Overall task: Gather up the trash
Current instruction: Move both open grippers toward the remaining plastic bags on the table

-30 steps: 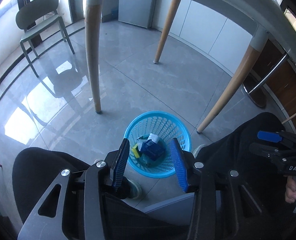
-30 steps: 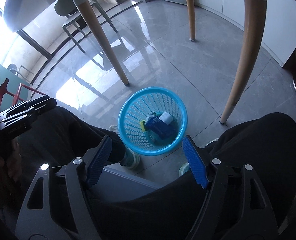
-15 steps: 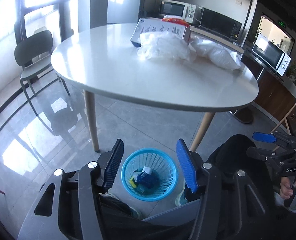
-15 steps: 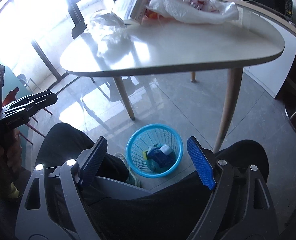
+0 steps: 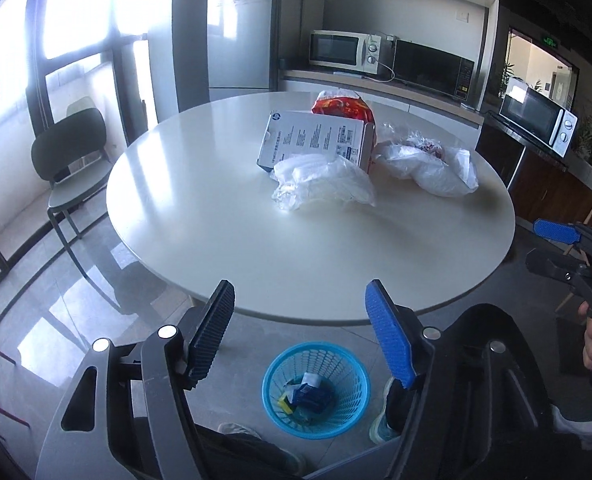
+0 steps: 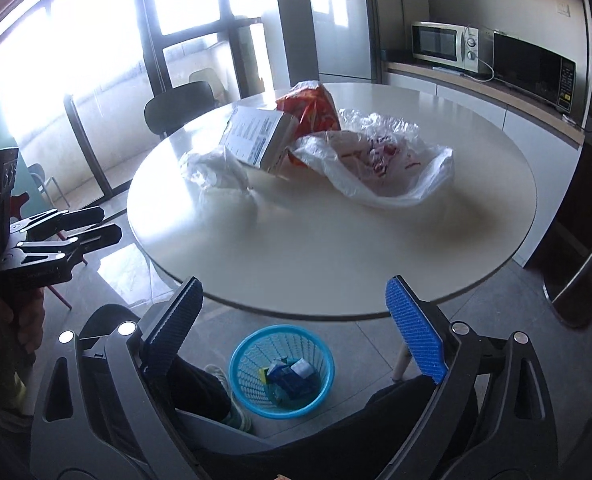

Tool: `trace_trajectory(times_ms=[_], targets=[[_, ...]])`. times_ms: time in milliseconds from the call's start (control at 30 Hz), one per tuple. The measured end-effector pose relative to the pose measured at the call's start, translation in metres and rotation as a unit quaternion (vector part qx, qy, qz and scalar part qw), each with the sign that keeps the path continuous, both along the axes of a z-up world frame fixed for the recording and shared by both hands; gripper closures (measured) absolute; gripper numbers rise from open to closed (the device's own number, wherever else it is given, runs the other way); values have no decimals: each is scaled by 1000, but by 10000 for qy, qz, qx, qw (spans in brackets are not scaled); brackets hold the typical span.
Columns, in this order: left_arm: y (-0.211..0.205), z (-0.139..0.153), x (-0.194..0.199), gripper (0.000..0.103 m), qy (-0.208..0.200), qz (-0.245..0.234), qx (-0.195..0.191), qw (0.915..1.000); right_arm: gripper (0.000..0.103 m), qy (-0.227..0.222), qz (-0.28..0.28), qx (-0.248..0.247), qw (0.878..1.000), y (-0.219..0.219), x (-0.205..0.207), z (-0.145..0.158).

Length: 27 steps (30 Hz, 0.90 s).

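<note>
Both tongs, left gripper (image 5: 299, 334) and right gripper (image 6: 294, 330), just spread and hold nothing, so I'm between pickups: basket (image 5: 315, 390) on the floor has some trash, next I'd grab the crumpled plastic bag (image 5: 321, 184) on the table (image 5: 296, 248).

You have a round white table (image 5: 296, 248) filling the middle of the frame. Toward its upper centre lie a crumpled clear plastic bag (image 5: 321, 186), a white printed box (image 5: 315, 142) leaning just behind it, a red-orange snack bag (image 5: 341, 106) behind the box, and another plastic bag (image 5: 429, 166) to the right. Below the table's near edge, a blue mesh basket (image 5: 315, 390) holding scraps stands on the grey tiled floor (image 5: 56, 312), with a dark chair (image 5: 70, 160) at left.
</note>
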State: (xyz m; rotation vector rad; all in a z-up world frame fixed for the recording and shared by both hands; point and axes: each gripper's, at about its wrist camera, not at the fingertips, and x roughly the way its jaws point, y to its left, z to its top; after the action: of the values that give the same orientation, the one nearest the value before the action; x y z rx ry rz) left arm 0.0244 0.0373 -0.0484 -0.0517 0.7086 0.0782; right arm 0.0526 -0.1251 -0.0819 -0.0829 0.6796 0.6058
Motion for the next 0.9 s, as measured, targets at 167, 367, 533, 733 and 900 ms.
trace_trajectory(times_ms=[167, 367, 533, 733, 900], targets=[[1, 8, 13, 29, -40, -30, 144, 9999, 12, -133, -49, -33, 9999, 5, 10, 11], [-1, 14, 27, 22, -64, -56, 304, 9995, 9, -200, -85, -117, 9997, 14, 24, 18], [-2, 15, 40, 18, -26, -35, 422, 9991, 9, -183, -85, -233, 9995, 22, 42, 15], [2, 12, 64, 16, 113, 30, 666, 9977, 9, -177, -127, -369, 9991, 32, 68, 13], [0, 12, 87, 16, 245, -100, 887, 9957, 9, -159, -119, -503, 9985, 40, 92, 10]])
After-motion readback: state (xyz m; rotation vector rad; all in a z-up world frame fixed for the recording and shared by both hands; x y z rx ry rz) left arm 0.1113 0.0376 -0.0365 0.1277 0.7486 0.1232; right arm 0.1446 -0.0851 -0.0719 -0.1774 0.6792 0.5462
